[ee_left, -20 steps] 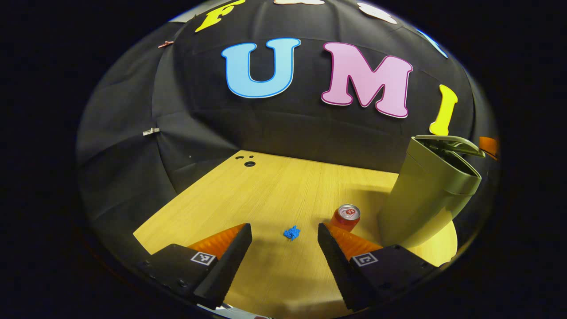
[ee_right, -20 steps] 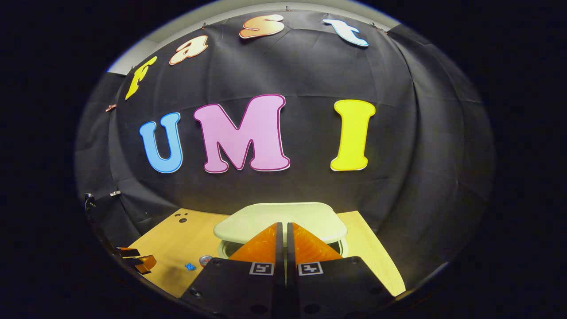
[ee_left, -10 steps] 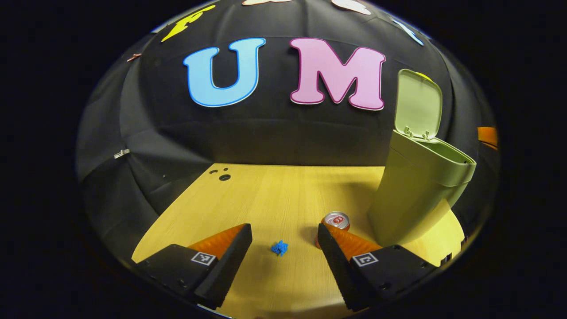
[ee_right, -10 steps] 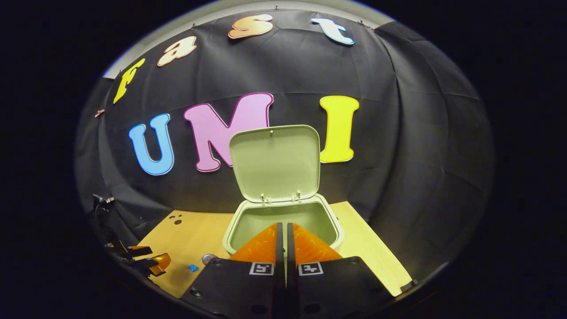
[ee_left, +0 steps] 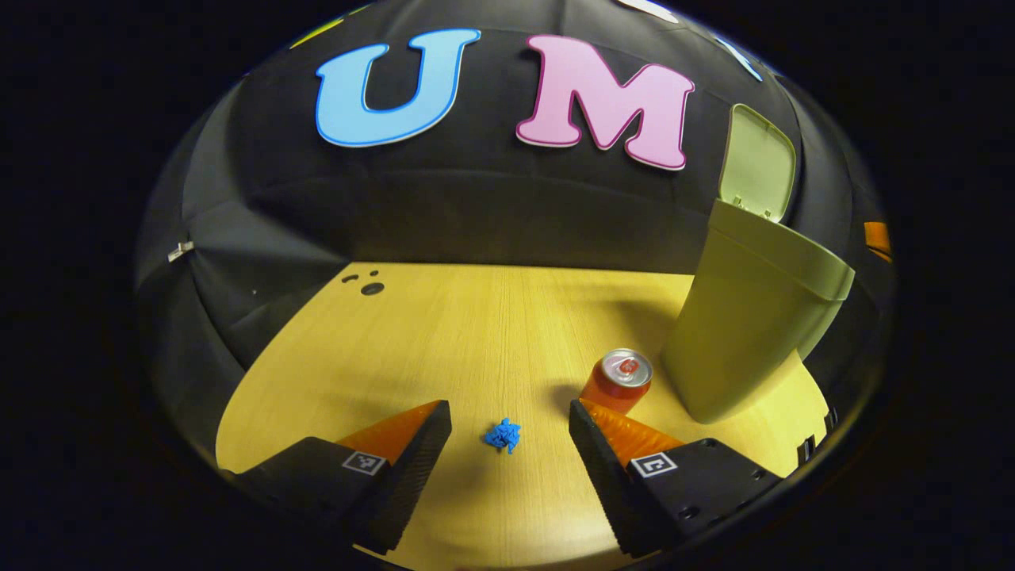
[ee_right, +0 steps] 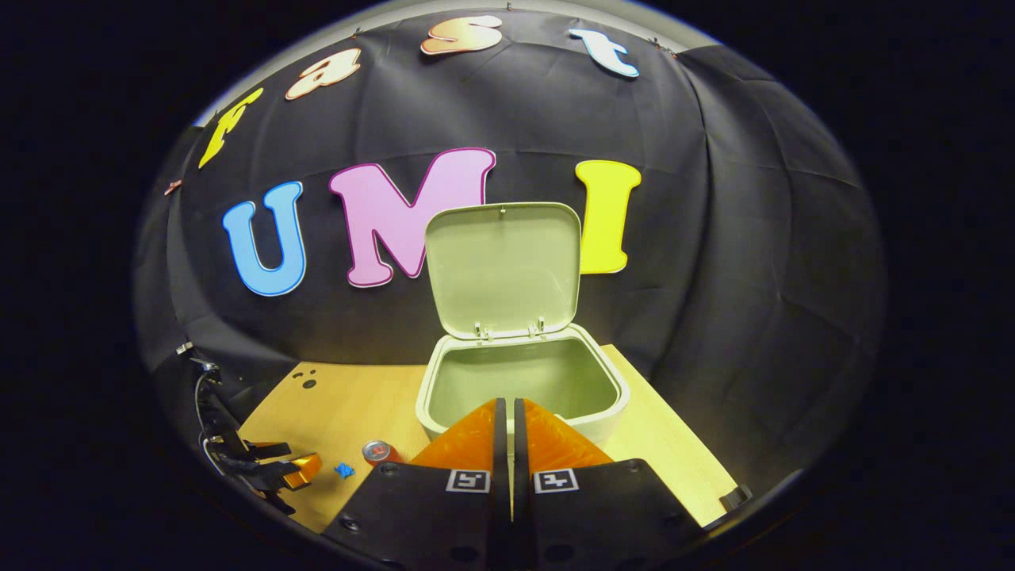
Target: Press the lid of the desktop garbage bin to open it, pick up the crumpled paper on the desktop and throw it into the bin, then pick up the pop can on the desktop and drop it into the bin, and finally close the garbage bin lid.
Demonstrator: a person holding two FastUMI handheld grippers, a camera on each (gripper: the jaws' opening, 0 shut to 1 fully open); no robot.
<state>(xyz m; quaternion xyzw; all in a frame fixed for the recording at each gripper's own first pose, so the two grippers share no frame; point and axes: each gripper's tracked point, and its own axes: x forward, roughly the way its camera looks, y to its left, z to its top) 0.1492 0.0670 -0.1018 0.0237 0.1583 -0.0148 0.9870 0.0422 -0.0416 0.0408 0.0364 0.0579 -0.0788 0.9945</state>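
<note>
A pale green bin (ee_left: 749, 317) stands on the wooden desk at the right, its lid (ee_left: 757, 162) swung up. The right gripper view looks into the bin's mouth (ee_right: 523, 381) under the raised lid (ee_right: 503, 266). A small blue crumpled paper (ee_left: 503, 434) lies on the desk between the fingers of my left gripper (ee_left: 507, 428), which is open and low over the desk. A red pop can (ee_left: 618, 381) stands upright just beyond its right finger. My right gripper (ee_right: 507, 420) is shut and empty, in front of the bin's near rim. The right gripper view also has the paper (ee_right: 343, 469), the can (ee_right: 379, 452) and the left gripper (ee_right: 277, 472).
The desk (ee_left: 444, 333) has small round holes (ee_left: 371, 287) at its far left corner. Black cloth walls the booth close behind the desk. The desk's right edge lies just past the bin.
The bin's lid has sprung from nearly flat to fully upright. My right gripper has drawn back from it. My left gripper has come lower, keeping the paper between its fingers.
</note>
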